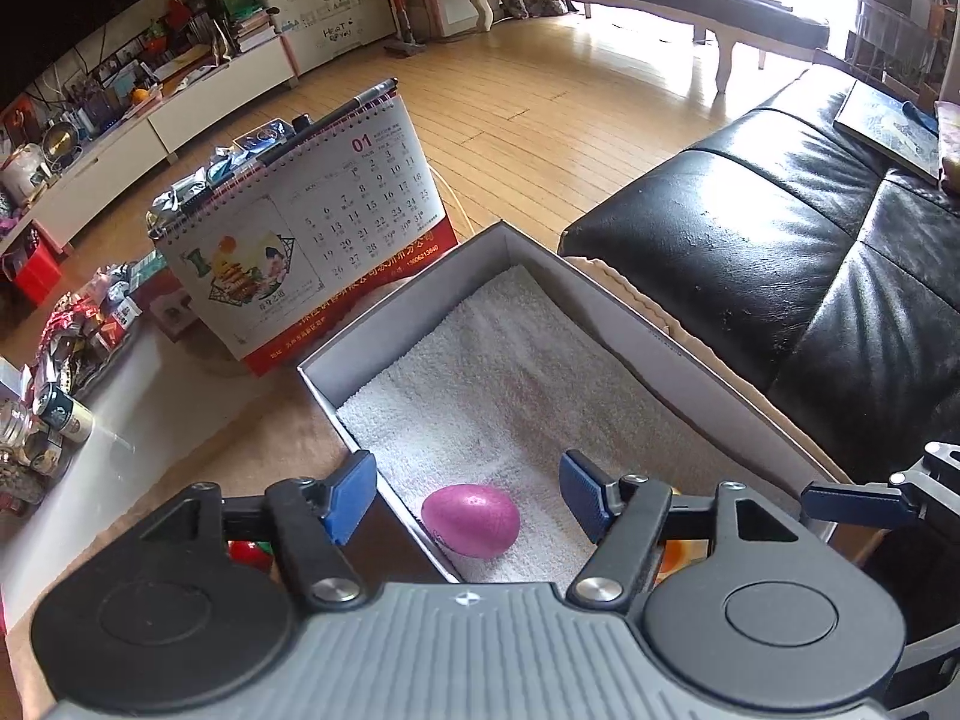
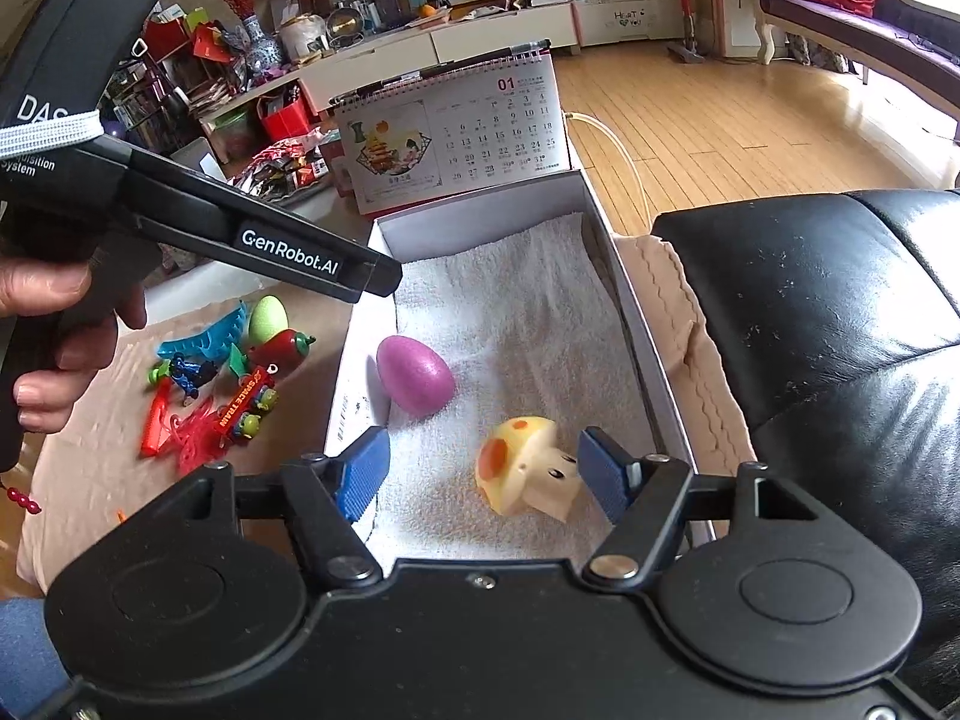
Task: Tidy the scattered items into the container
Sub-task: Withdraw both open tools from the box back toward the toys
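Note:
A white box point(image 1: 636, 330) point(image 2: 480, 219) lined with a white towel point(image 1: 510, 372) holds a pink egg point(image 1: 471, 519) point(image 2: 414, 375) and a yellow toy mushroom point(image 2: 528, 462). My left gripper point(image 1: 468, 495) hangs open over the box's near left corner, with the egg lying between its blue pads and touching neither. My right gripper point(image 2: 483, 471) is open around the mushroom, which lies on the towel close to the right pad. Left of the box, on beige cloth, lie a green egg point(image 2: 268, 319), a red chili point(image 2: 282, 348), a toy train point(image 2: 249, 402) and other small toys.
A desk calendar point(image 1: 300, 228) point(image 2: 456, 132) stands right behind the box. A black leather sofa point(image 1: 780, 240) point(image 2: 810, 312) runs along its right side. A hand point(image 2: 54, 324) holds the left tool's black body at upper left. Snack packets point(image 2: 282, 171) lie beyond the toys.

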